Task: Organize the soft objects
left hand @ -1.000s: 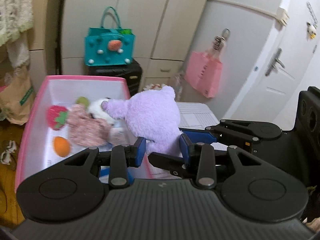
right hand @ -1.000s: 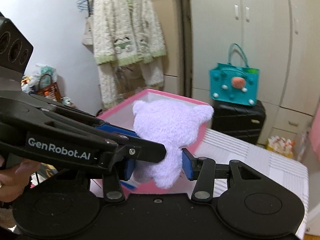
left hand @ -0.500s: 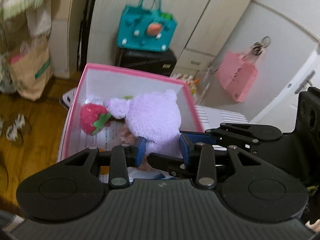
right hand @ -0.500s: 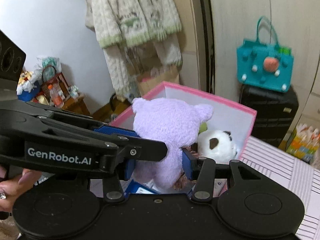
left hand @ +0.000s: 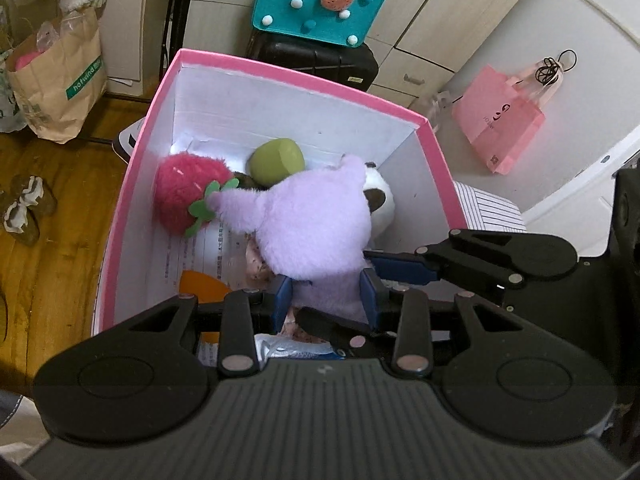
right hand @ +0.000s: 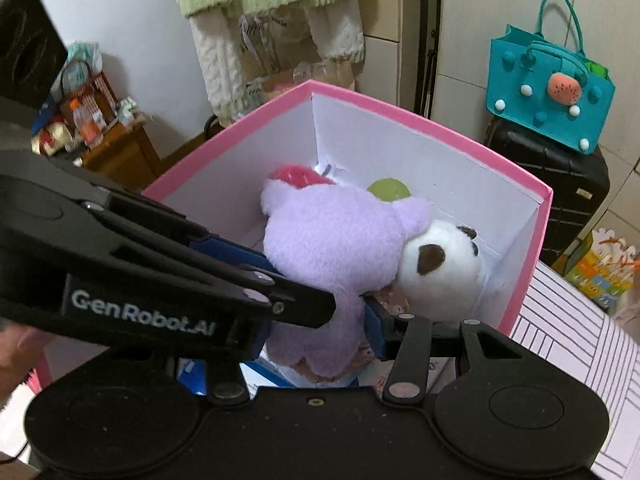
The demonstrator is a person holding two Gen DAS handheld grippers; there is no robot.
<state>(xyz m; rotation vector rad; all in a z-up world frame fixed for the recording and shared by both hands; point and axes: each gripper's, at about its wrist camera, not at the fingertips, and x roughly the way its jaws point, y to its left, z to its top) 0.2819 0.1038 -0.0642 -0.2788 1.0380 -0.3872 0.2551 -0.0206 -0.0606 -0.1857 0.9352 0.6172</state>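
From the left wrist view, the left hand-held gripper (left hand: 326, 300) is clenched on the lower body of a purple plush bear (left hand: 312, 232), whose head hangs inside the pink box (left hand: 436, 168). One ear touches the leaf of a plush strawberry (left hand: 188, 196) by the left wall. A green round plush (left hand: 276, 158) sits at the back, a panda plush (left hand: 380, 200) just behind the bear, and an orange plush (left hand: 200, 286) near the front (partly hidden by the gripper). The right hand-held gripper (left hand: 404, 270) reaches in from the right, its blue pad against the bear.

From the right wrist view, the right hand-held gripper (right hand: 320, 328) also grasps the purple plush bear (right hand: 332, 248), and the panda plush (right hand: 440, 268) presses against its right side within the pink box (right hand: 532, 240).
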